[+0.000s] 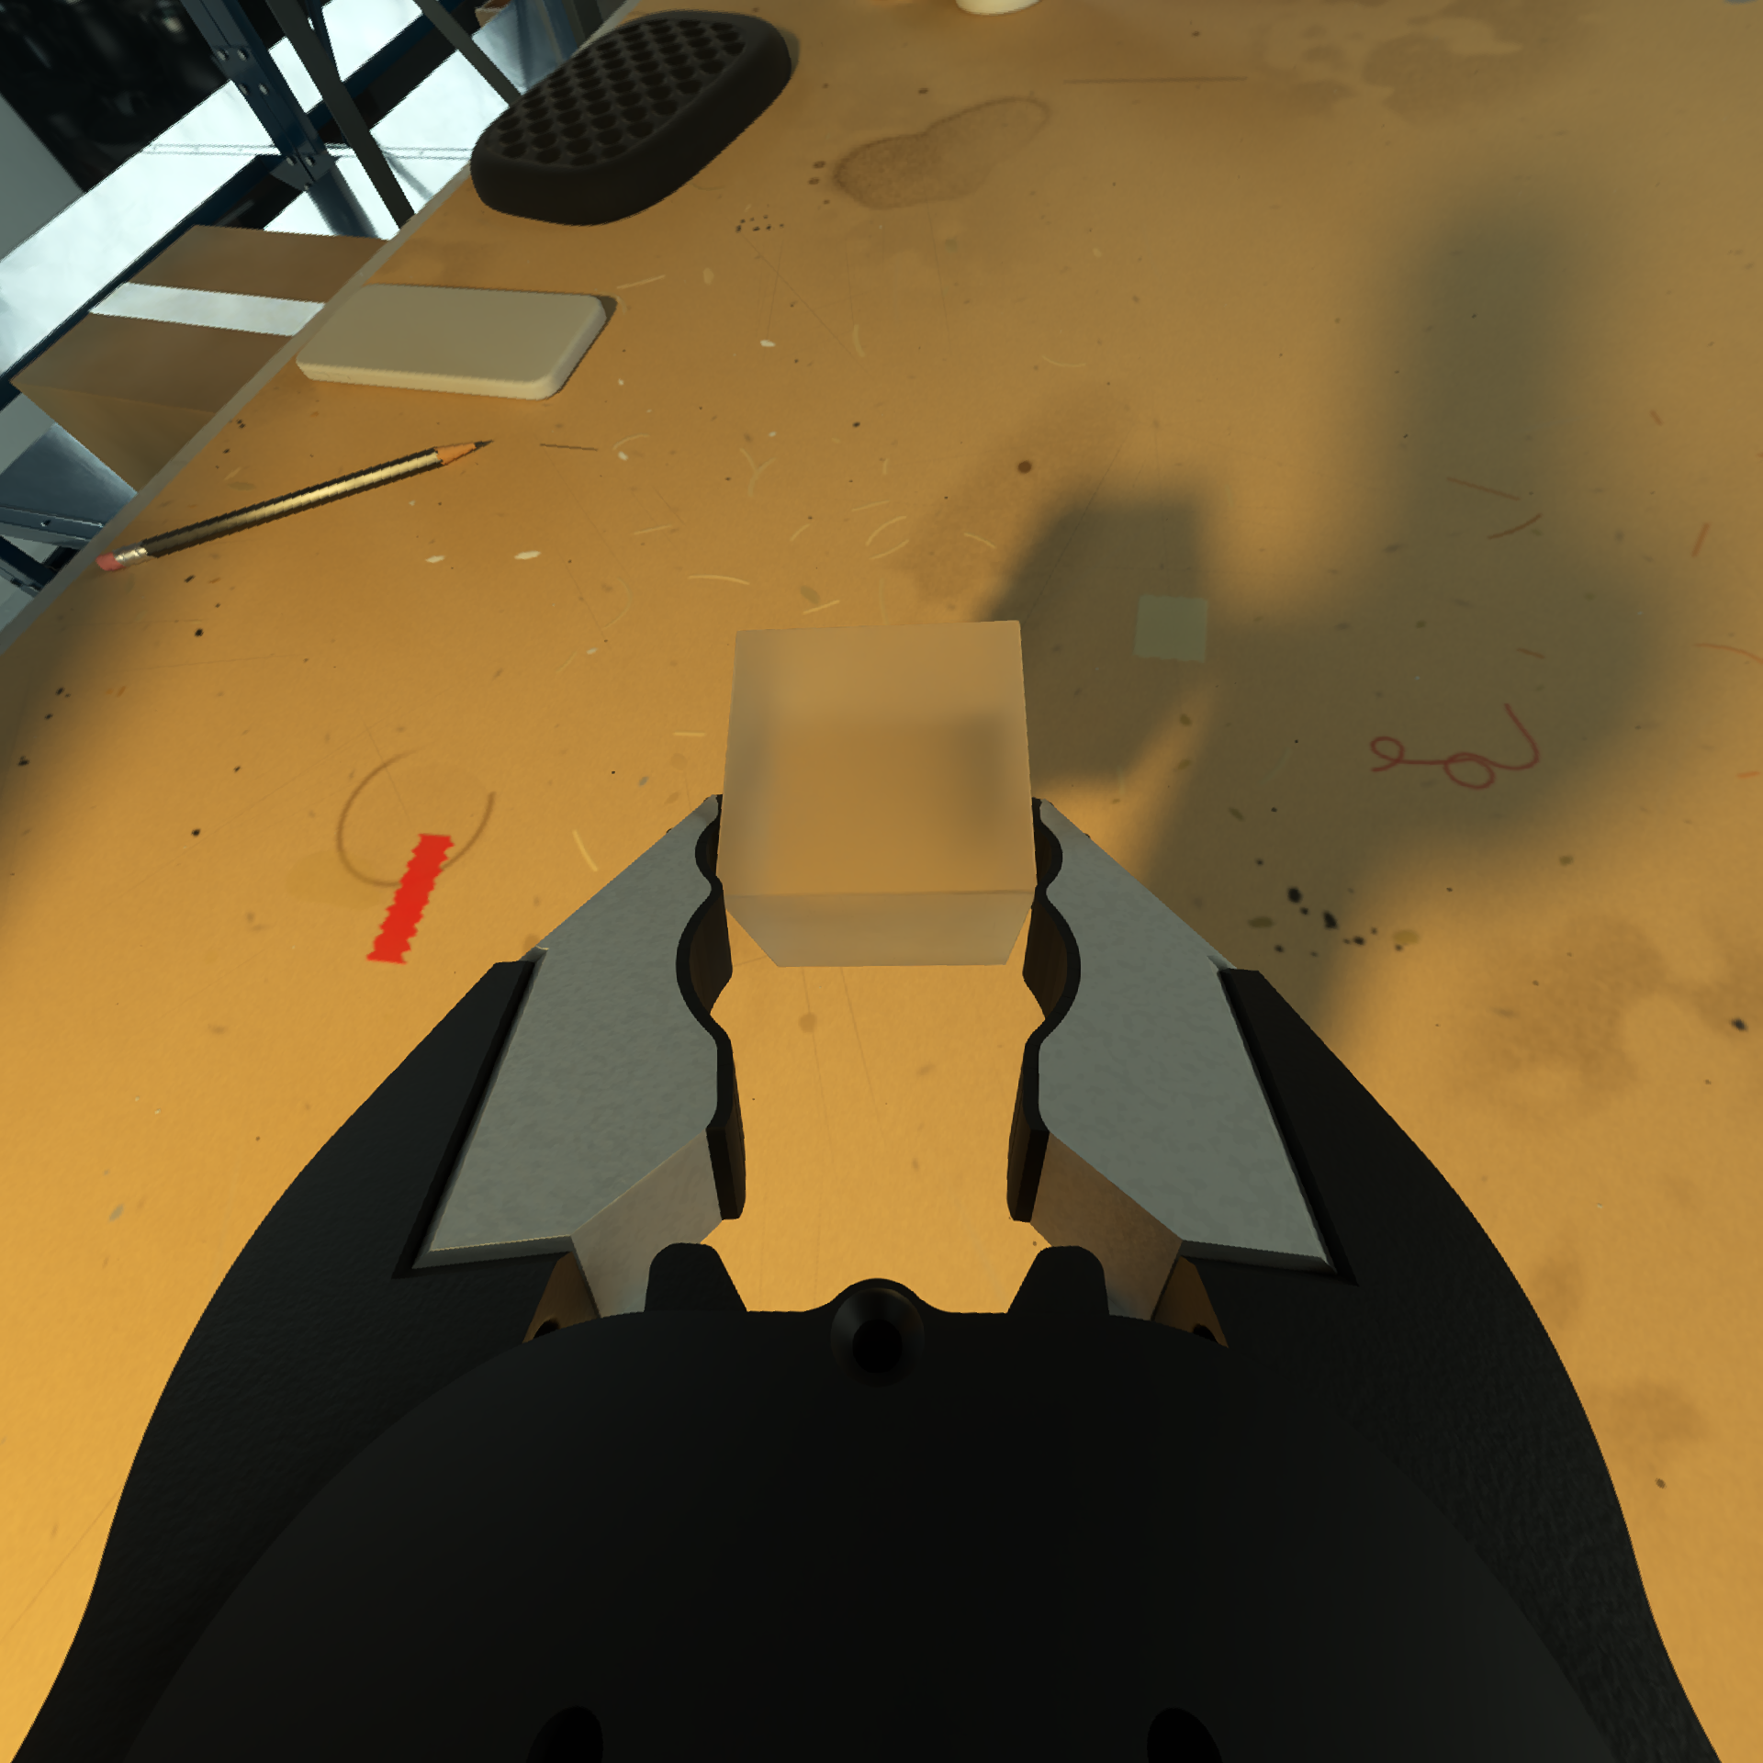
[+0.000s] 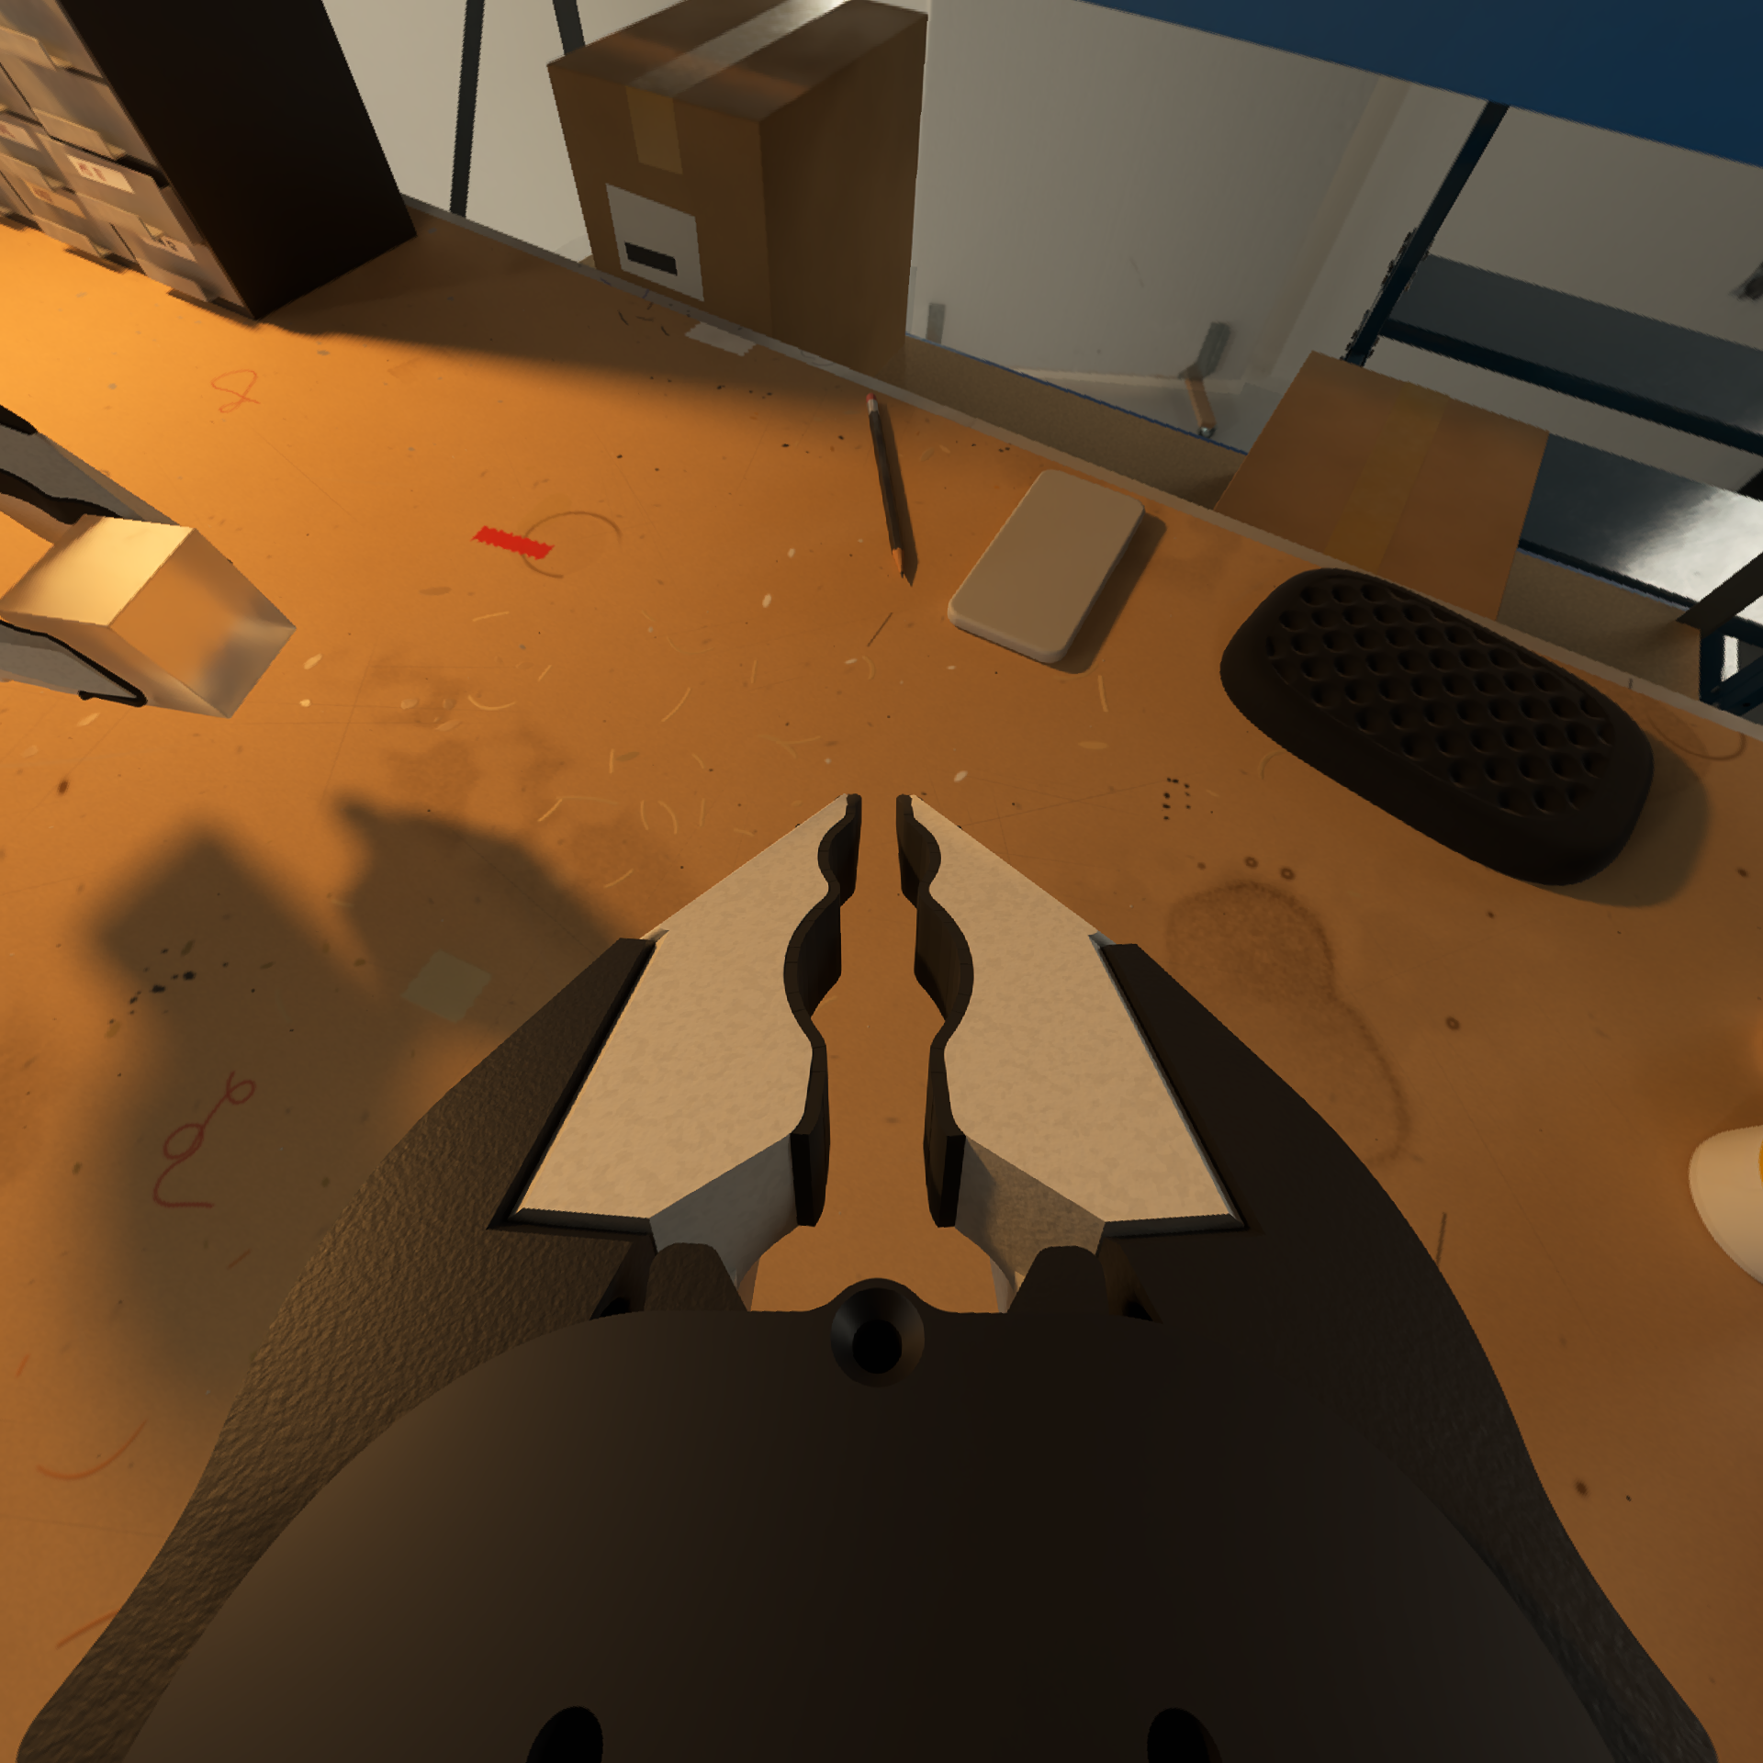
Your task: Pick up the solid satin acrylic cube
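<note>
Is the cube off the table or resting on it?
Off: the left tool grips the cube, its shadow lying apart on the table.

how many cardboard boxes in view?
2, both beyond the table's far edge in the right wrist view: an upright taped box and a lower box behind the beige pad. More could be out of frame.

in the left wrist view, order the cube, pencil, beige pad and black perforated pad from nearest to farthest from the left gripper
1. Cube, held between the jaws of the left gripper.
2. Pencil, ahead to the left, near the table edge.
3. Beige pad, farther left, beyond the pencil.
4. Black perforated pad, farthest, at the far table edge.
</note>
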Controlling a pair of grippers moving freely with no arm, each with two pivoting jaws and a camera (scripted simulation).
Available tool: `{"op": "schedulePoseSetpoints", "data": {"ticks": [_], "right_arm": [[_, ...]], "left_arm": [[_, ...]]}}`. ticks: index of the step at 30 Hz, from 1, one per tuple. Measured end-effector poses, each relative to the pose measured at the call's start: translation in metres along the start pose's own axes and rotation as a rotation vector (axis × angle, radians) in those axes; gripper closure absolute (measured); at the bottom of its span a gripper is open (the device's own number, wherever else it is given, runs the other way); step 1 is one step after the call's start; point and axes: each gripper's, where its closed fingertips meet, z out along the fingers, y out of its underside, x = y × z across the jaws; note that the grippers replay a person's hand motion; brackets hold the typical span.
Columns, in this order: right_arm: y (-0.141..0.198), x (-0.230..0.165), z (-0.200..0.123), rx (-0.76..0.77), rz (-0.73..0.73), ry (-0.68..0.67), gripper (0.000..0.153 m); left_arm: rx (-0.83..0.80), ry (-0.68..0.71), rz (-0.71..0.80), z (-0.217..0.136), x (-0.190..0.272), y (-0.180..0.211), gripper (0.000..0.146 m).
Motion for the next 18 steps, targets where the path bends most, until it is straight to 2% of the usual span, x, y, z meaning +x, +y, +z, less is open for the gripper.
{"op": "schedulePoseSetpoints", "data": {"ticks": [18], "right_arm": [[0.010,0.006,0.007,-0.034,0.021,-0.004,0.145]], "left_arm": [[-0.025,0.041,-0.006,0.010,0.004,0.011,0.085]]}}
